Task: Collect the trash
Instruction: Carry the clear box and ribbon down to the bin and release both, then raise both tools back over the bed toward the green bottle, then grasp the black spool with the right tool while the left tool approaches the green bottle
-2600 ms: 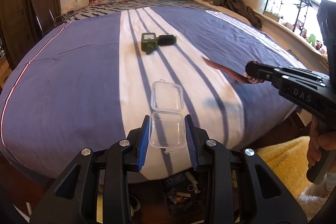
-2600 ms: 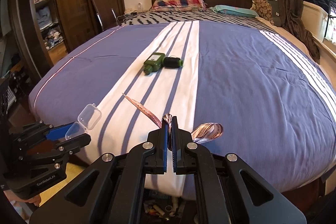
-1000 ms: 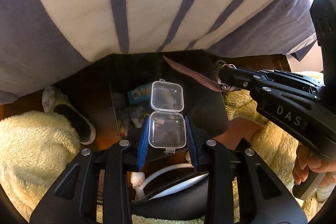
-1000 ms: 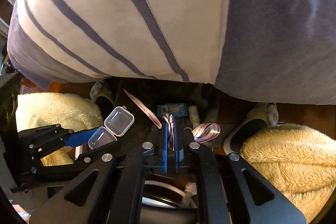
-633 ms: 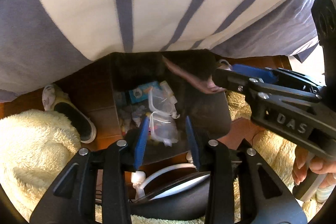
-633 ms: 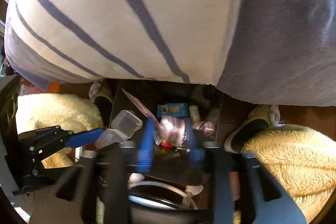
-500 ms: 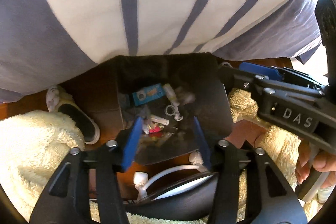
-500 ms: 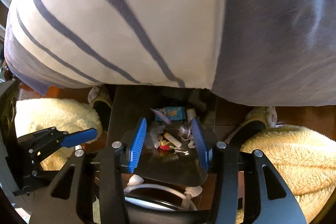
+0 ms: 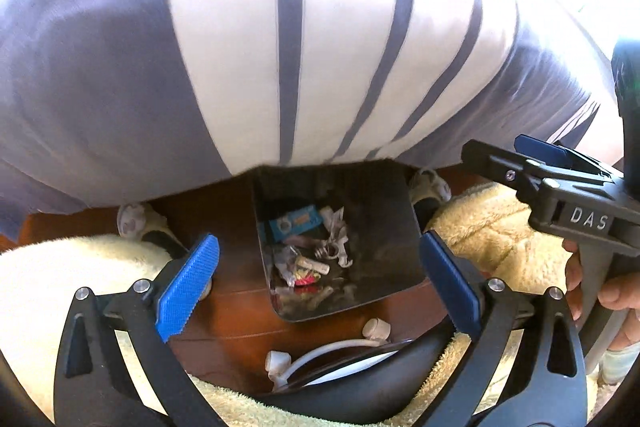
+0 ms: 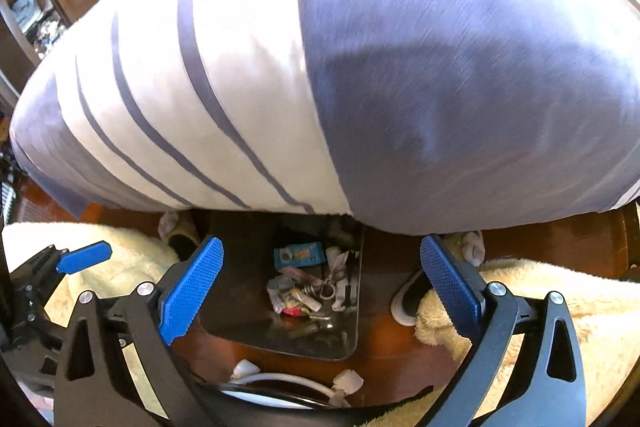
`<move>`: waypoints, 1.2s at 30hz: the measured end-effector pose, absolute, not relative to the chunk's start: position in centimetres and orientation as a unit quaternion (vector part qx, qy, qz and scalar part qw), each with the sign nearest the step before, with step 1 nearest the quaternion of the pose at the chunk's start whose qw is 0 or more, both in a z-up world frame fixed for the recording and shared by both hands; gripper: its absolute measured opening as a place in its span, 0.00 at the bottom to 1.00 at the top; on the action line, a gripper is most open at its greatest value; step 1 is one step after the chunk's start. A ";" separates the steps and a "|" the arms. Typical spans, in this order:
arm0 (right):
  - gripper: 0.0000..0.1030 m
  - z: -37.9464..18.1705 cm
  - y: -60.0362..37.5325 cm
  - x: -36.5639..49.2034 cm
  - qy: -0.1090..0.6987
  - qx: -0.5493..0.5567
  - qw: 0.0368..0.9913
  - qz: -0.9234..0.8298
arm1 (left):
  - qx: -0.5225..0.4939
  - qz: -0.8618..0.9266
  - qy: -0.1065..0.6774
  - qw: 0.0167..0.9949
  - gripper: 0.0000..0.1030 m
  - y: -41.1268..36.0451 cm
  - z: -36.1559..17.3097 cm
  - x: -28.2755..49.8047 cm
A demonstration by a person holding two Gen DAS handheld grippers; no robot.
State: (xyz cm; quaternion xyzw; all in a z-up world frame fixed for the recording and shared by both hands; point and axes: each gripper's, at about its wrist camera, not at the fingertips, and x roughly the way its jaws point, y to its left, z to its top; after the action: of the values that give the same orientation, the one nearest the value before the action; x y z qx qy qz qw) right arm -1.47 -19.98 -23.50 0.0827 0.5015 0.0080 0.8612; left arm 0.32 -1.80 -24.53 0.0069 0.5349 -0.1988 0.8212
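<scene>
below both opening, empty tools (image 9: 318, 285) (image 10: 320, 285), trash (image 9: 308, 259) inside the bin (image 9: 396, 227)

both grippers, left gripper (image 9: 320, 281) and right gripper (image 10: 320, 285), opening, empty.

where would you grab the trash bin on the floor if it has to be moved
Grip the near rim of the trash bin, coming straight down from above with one finger inside the wall and one outside. It stands upright with an open top and thin straight walls, and the near edge is clear, while the far edge sits under the overhanging bed cover.
</scene>
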 end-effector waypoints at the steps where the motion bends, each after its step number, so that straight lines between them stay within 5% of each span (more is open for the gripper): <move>1: 0.97 -22.9 -20.1 -1.6 0.496 0.084 0.864 0.007 | 0.006 -0.199 0.530 0.825 0.92 -1.7 -24.1 0.2; 21: 0.97 -11.4 -22.0 0.0 0.385 0.055 0.921 0.001 | 0.000 -0.161 0.398 0.903 0.92 1.7 -10.7 3.1; 36: 0.97 -7.5 -21.9 7.3 0.355 0.018 0.935 0.009 | 0.005 -0.133 0.359 0.924 0.92 2.3 -6.1 10.8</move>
State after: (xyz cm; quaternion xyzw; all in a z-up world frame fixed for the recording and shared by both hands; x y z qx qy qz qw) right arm 7.31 -21.85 -7.48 0.0178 0.3553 0.0088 0.9346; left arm 10.85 2.28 -6.06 0.0049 0.3589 -0.1326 0.9239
